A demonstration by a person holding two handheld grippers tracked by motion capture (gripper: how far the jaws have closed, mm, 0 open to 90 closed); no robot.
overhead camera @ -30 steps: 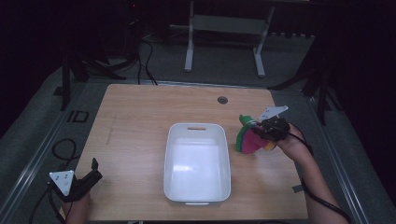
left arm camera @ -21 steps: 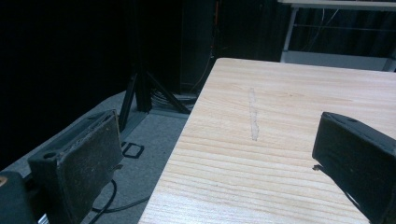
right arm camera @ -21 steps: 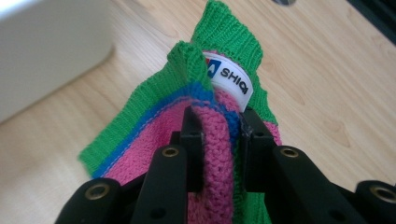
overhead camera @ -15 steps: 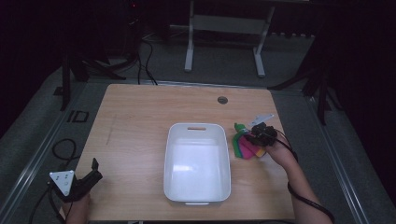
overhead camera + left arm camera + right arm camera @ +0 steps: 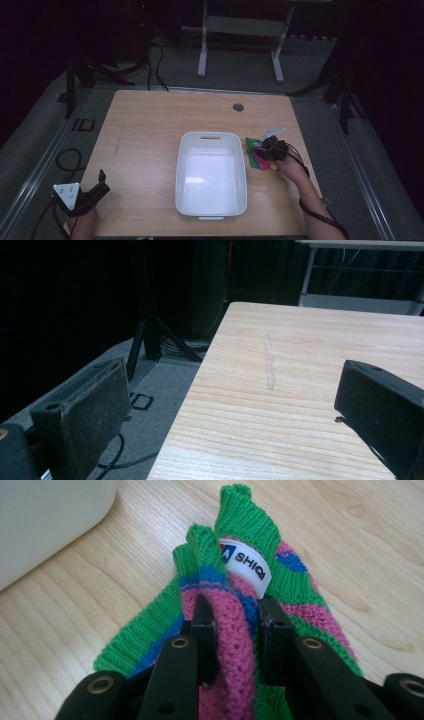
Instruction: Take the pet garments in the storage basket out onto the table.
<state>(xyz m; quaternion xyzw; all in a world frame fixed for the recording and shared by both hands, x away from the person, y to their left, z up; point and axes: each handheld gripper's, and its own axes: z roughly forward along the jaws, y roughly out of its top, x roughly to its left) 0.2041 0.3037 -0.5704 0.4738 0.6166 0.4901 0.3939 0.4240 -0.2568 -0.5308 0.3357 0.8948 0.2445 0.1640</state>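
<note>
A knitted cloth [image 5: 235, 587] in green, pink and blue, with a white label, is pinched in a fold by my right gripper [image 5: 232, 612], which is shut on it. In the high view the cloth [image 5: 256, 152] lies on the table just right of the white tub [image 5: 211, 172], under the right gripper [image 5: 267, 150]. My left gripper [image 5: 100, 184] sits at the table's front left corner, open, with nothing between its jaws; its pads [image 5: 92, 415] frame bare wood.
The white tub's corner [image 5: 45, 515] lies close to the cloth on the upper left. The wooden table [image 5: 150, 130] has a round grommet hole [image 5: 238, 107] near its far edge. Beyond the table stand metal frame legs [image 5: 202, 45] and floor cables.
My right gripper has come down and toward the front with the cloth, from above the table beside the tub's far corner to the tabletop. The left gripper has stayed put.
</note>
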